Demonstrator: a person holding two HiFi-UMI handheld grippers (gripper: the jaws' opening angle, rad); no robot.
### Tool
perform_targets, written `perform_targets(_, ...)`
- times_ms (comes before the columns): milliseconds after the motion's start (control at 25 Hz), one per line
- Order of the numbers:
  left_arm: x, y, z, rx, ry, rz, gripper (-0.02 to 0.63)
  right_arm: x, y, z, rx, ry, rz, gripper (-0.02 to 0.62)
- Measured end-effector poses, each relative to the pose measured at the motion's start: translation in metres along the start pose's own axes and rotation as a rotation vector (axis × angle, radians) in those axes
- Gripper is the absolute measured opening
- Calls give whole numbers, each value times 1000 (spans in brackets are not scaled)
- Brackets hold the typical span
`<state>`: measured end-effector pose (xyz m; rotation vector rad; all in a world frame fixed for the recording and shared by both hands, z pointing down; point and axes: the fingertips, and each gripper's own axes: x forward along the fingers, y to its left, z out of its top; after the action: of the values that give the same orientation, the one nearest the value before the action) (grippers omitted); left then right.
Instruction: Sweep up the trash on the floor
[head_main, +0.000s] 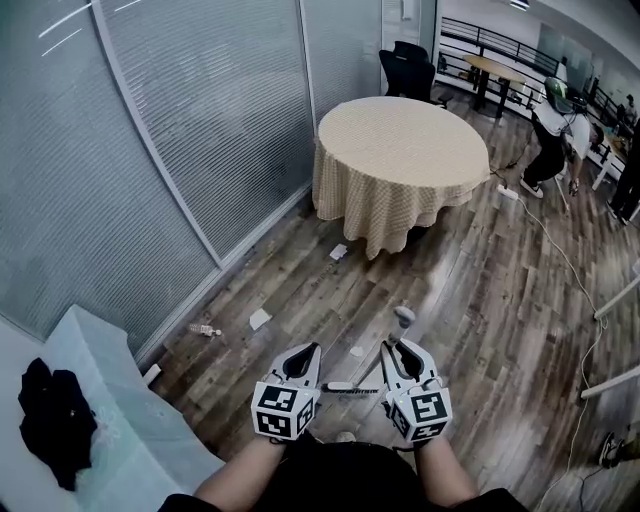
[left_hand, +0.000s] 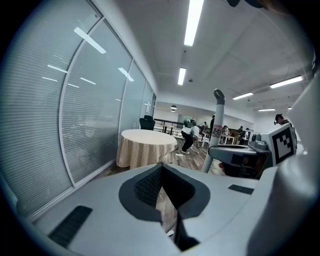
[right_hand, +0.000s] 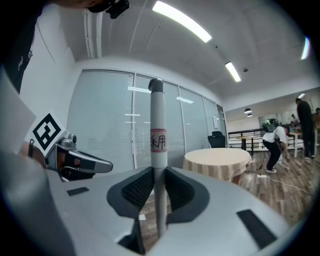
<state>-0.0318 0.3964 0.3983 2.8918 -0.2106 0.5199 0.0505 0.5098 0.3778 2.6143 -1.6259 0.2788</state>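
My right gripper (head_main: 402, 352) (right_hand: 159, 189) is shut on an upright grey-white broom pole (right_hand: 158, 135), whose top shows in the head view as the pole (head_main: 403, 317). A pink label with black writing wraps the pole. My left gripper (head_main: 303, 353) (left_hand: 162, 189) is level with the right one and a little to its left, jaws shut to a thin slit with nothing seen between them. A short black bar (head_main: 350, 387) lies low between the two grippers. White paper scraps (head_main: 260, 319) (head_main: 339, 252) (head_main: 357, 351) lie on the wooden floor (head_main: 470, 300) ahead.
A round table (head_main: 400, 160) with a checked cloth stands ahead, a black chair (head_main: 410, 68) behind it. A glass wall with blinds (head_main: 200, 120) runs along the left. A white cable (head_main: 556, 245) crosses the floor at right. A person (head_main: 553, 128) bends over far right. Black cloth (head_main: 55, 420) lies on a pale surface.
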Motion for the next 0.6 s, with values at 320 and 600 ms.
perform_targets(320,17,58,-5,-29,22,20,-3,50,-13,-12,-4,57,-54,84)
perform_targets(600,52,116,4,-74,28,-50,-3,84,-17,-38,-50,186,-100,84)
